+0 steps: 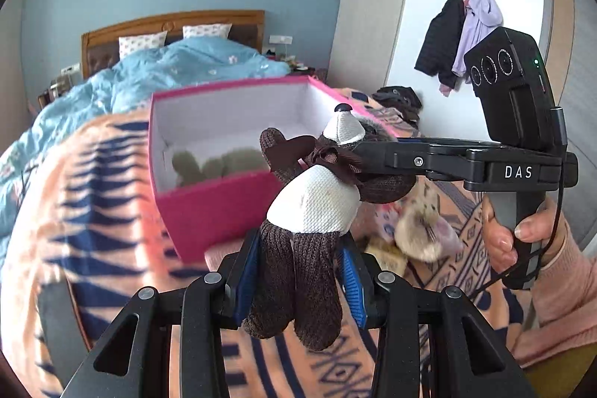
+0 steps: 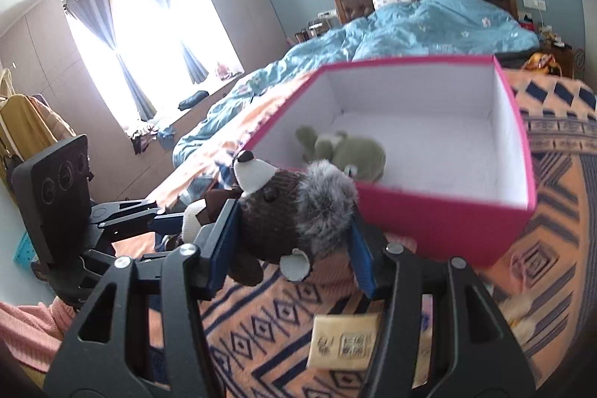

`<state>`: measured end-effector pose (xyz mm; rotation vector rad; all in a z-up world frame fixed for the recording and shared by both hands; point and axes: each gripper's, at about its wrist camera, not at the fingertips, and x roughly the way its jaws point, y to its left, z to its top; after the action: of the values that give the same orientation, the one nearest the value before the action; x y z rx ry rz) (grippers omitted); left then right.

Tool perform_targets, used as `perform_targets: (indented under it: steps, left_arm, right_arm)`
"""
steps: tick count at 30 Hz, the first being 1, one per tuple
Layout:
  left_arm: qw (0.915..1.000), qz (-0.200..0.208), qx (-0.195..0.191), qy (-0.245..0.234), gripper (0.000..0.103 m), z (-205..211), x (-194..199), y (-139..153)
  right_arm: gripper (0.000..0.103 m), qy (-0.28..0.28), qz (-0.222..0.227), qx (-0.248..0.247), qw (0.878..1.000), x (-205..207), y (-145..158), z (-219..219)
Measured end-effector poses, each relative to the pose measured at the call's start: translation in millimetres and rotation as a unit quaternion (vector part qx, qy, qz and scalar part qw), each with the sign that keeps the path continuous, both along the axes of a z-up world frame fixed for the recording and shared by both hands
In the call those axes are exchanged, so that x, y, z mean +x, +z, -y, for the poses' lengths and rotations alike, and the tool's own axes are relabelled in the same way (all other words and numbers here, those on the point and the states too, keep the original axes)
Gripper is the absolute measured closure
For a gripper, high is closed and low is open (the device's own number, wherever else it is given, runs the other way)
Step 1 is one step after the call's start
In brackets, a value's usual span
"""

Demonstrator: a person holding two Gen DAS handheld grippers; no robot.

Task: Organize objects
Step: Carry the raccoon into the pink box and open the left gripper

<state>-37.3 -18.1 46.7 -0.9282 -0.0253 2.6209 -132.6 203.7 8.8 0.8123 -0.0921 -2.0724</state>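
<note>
Two sets of tongs hold one brown plush dog above an orange patterned blanket (image 2: 261,327) on a bed. The left tongs (image 1: 298,271) pinch the dog's (image 1: 313,207) legs between blue pads; the right tongs (image 2: 294,234) clamp its furry head (image 2: 298,207) from the side. Just beyond the dog sits an open pink box (image 2: 440,219) with white walls, and a green plush (image 2: 350,155) lies inside it near the front wall. A tan plush (image 1: 421,226) rests on the blanket beside the right hand (image 1: 511,234).
</note>
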Motion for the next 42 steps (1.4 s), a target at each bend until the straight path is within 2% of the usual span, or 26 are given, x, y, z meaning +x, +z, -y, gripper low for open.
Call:
perform_targets:
  steps: [8,14,24,33,38,42]
  left_arm:
    - [0.9997,-0.013,-0.018,0.013,0.062,7.9,-43.0,23.8]
    - [0.9992,-0.006,-0.030,0.025,0.062,14.2,-77.5,26.2]
    - [0.9975,0.012,-0.050,0.049,0.062,22.5,-127.5,19.1]
    - [0.9925,0.049,-0.077,0.082,0.062,30.5,-169.3,-1.3]
    - [0.9864,0.067,-0.101,0.110,0.062,32.3,-184.3,-15.1]
    - [0.9850,0.062,-0.103,0.124,0.062,32.8,-184.5,-18.5]
  right_arm:
    - [0.046,-0.012,-0.003,-0.019,1.000,-34.5,16.9,10.5]
    - [0.046,-0.024,0.000,-0.014,1.000,-63.2,23.4,21.5]
    - [0.046,-0.044,0.019,0.002,0.999,-108.0,20.3,43.4]
    - [0.045,-0.061,0.068,0.024,0.996,-149.8,2.2,68.7]
    - [0.038,-0.065,0.093,0.049,0.992,-166.2,-6.6,81.8]
    - [0.031,-0.072,0.104,0.065,0.990,-171.7,-8.6,82.4]
